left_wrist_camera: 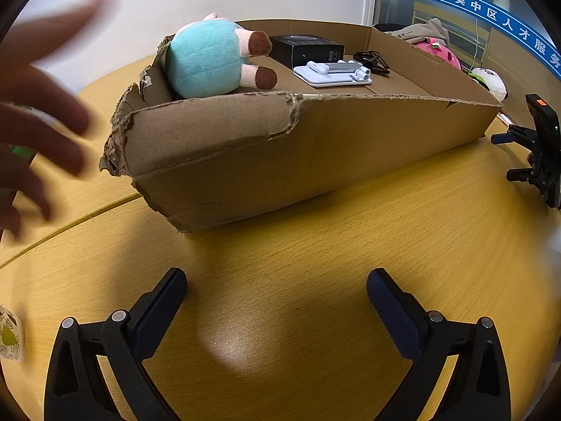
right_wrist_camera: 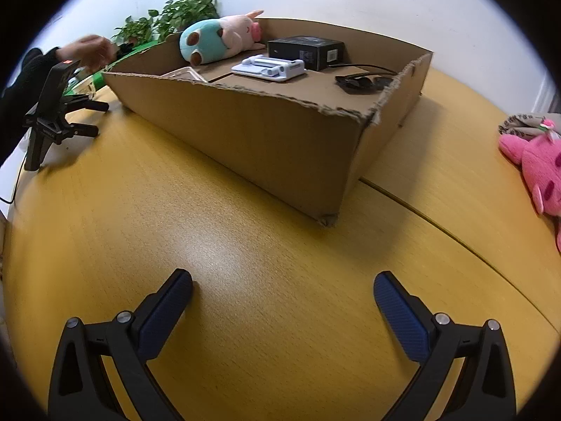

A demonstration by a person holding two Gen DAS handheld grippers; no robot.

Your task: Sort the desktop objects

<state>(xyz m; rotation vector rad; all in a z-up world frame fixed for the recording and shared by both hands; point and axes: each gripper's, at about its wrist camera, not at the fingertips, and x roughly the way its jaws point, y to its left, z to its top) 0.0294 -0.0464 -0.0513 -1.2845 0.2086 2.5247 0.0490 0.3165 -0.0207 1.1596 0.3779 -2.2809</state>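
Note:
A torn cardboard box (left_wrist_camera: 280, 147) stands on the yellow wooden table (left_wrist_camera: 298, 280); it also shows in the right wrist view (right_wrist_camera: 266, 140). Inside lie a teal and pink plush pig (left_wrist_camera: 214, 56) (right_wrist_camera: 217, 40), a black box (left_wrist_camera: 308, 49) (right_wrist_camera: 306, 51), a white phone stand (left_wrist_camera: 333, 73) (right_wrist_camera: 270, 68) and dark sunglasses (right_wrist_camera: 363, 82). A pink plush (right_wrist_camera: 536, 161) lies on the table outside the box at the right. My left gripper (left_wrist_camera: 277, 294) is open and empty above the bare table in front of the box. My right gripper (right_wrist_camera: 284, 294) is open and empty too.
A blurred bare hand (left_wrist_camera: 38, 112) reaches in at the left. The other gripper (left_wrist_camera: 540, 147) shows at the right edge of the left wrist view, and at the left of the right wrist view (right_wrist_camera: 52, 105). A potted plant (right_wrist_camera: 171, 17) stands behind.

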